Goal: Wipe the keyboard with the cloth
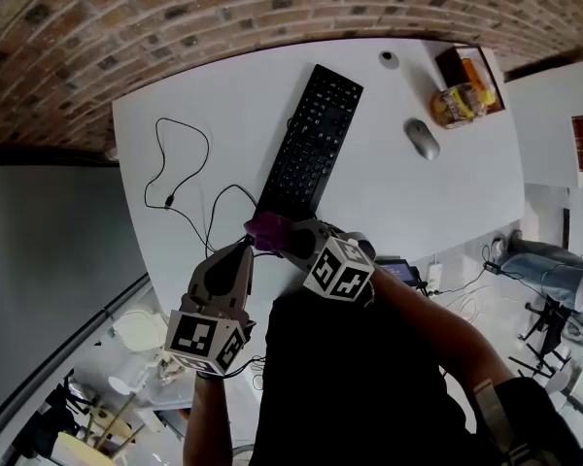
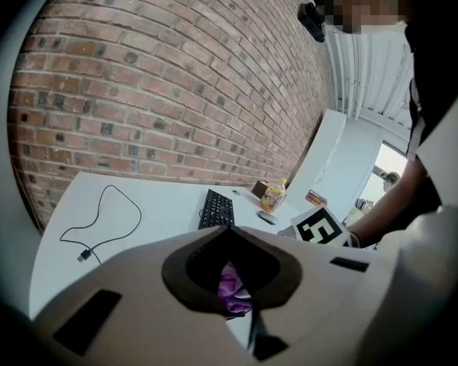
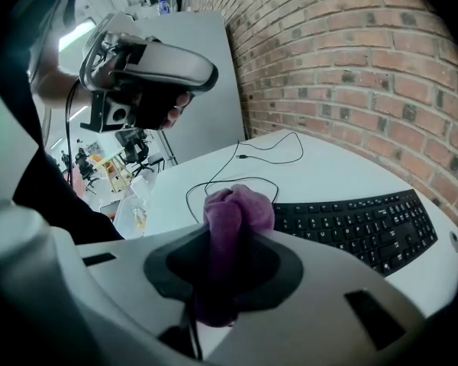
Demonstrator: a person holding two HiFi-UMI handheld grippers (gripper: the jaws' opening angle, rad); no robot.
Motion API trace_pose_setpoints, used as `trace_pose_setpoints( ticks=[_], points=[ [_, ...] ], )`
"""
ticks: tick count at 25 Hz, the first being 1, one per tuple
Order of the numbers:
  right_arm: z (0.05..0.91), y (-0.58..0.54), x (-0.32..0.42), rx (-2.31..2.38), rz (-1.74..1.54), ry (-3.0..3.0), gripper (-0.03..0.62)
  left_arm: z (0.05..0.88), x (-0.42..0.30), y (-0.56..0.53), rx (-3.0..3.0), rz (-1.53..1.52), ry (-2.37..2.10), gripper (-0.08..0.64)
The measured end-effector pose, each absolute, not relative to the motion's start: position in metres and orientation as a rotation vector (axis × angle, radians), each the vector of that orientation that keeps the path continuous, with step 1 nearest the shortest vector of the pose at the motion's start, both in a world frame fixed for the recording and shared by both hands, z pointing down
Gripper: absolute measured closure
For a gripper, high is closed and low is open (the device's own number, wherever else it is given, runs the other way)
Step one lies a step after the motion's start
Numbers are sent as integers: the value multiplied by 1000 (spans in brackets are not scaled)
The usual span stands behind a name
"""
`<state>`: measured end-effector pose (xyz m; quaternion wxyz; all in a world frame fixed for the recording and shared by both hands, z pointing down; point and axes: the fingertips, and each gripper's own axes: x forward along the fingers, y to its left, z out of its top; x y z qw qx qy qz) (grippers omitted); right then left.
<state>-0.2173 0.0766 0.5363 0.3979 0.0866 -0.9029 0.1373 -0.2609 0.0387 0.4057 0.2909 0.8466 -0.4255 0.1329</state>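
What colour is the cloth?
Purple. The cloth shows best in the right gripper view.

on the table [image 1: 223, 95], cable [image 1: 180, 178] lies left of the keyboard [image 1: 309, 144], mouse [image 1: 422, 139] right of it, box [image 1: 463, 90] farther right; cloth [image 1: 268, 227] at its near end.

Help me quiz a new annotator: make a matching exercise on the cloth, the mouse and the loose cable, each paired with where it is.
1. purple cloth
2. grey mouse
3. black cable

A. on the table, left of the keyboard
B. on the table, right of the keyboard
C. clamped in the right gripper

Pairs: 1-C, 2-B, 3-A
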Motion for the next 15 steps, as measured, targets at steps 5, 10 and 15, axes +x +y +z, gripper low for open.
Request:
trace_pose_setpoints(
  ticks=[5,10,15],
  points=[
    [543,78,-221,209,351,-2275,494,408,-260,36,2250,360,-1125,546],
    [548,79,-221,206,370,-2270,494,410,-260,34,2241,363,-1124,546],
    [551,77,-222,200,372,-2269,494,413,-262,33,2231,375,-1121,546]
  ],
)
